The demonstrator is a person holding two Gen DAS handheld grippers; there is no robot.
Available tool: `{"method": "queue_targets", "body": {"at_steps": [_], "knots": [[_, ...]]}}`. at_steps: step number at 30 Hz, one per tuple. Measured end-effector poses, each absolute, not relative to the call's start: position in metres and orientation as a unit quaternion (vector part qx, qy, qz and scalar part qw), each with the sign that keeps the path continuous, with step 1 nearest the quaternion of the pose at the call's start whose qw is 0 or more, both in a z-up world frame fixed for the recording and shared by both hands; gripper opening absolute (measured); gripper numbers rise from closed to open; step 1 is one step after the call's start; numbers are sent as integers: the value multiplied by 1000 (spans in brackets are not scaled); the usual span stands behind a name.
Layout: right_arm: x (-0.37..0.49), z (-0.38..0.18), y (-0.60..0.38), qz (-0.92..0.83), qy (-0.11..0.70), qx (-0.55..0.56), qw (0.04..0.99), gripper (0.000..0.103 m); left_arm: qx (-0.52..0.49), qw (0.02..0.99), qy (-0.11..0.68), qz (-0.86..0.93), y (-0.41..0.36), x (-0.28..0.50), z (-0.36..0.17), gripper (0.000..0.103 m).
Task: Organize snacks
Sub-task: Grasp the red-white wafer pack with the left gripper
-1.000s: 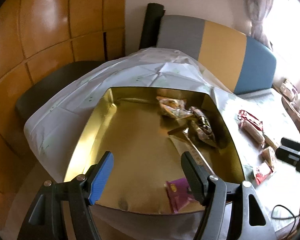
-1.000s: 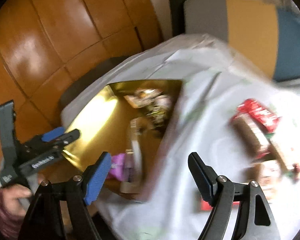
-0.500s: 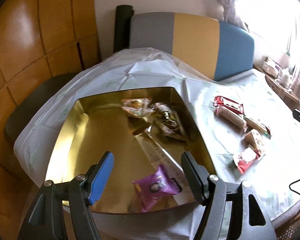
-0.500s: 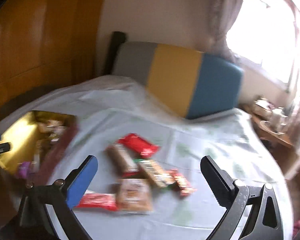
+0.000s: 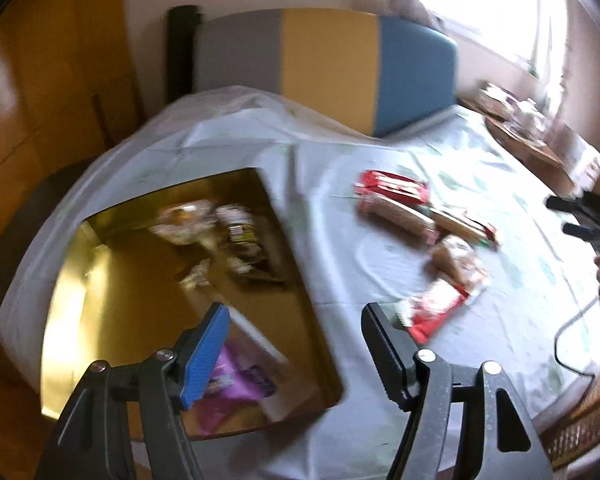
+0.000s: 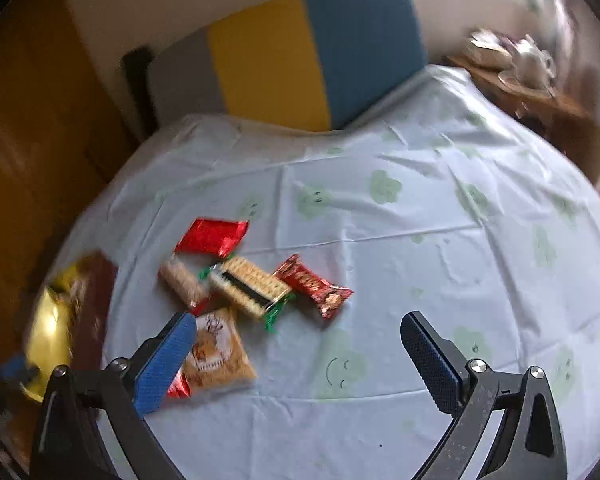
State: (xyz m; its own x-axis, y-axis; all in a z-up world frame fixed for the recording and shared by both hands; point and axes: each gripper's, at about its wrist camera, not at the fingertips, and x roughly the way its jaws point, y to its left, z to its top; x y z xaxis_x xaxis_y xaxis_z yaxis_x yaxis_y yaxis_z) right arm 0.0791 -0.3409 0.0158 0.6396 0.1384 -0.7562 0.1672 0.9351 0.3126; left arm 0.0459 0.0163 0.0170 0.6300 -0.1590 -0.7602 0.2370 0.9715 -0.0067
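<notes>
A gold tin box (image 5: 100, 280) sits on the table's left side and holds several wrapped snacks, with a purple packet (image 5: 236, 384) near its front. It also shows in the right wrist view (image 6: 52, 328). Several loose snacks lie on the cloth: a red packet (image 6: 212, 237), a cracker pack (image 6: 250, 290), a red bar (image 6: 314, 285), a biscuit roll (image 6: 180, 282) and a tan bag (image 6: 214, 354). My left gripper (image 5: 296, 342) is open and empty over the tin's right edge. My right gripper (image 6: 296, 354) is open and empty above the cloth, just right of the tan bag.
The round table has a pale cloth (image 6: 420, 240) with green flower prints. A grey, yellow and blue chair back (image 6: 300, 52) stands behind it. A side table with a teapot (image 6: 532, 60) is at the far right. A black cable (image 5: 568, 344) lies near the table's right edge.
Both views have swung to the right. The tin has slid left in both views and the loose snacks have come toward the centre. Both grippers stay open.
</notes>
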Motion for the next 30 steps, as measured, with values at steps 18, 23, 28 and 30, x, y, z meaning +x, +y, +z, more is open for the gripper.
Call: {"method": "queue_targets", "body": {"at_steps": [18, 23, 28, 30], "knots": [[74, 10, -352, -5, 443, 235, 865, 103, 273, 774, 484, -303, -129, 82, -52, 60], [74, 11, -355, -1, 442, 245, 863, 103, 287, 756, 497, -314, -144, 104, -67, 60], [74, 12, -359, -3, 439, 253, 862, 103, 243, 757, 510, -329, -146, 117, -71, 44], [74, 13, -360, -4, 438, 255, 862, 103, 222, 775, 502, -313, -143, 114, -68, 33]]}}
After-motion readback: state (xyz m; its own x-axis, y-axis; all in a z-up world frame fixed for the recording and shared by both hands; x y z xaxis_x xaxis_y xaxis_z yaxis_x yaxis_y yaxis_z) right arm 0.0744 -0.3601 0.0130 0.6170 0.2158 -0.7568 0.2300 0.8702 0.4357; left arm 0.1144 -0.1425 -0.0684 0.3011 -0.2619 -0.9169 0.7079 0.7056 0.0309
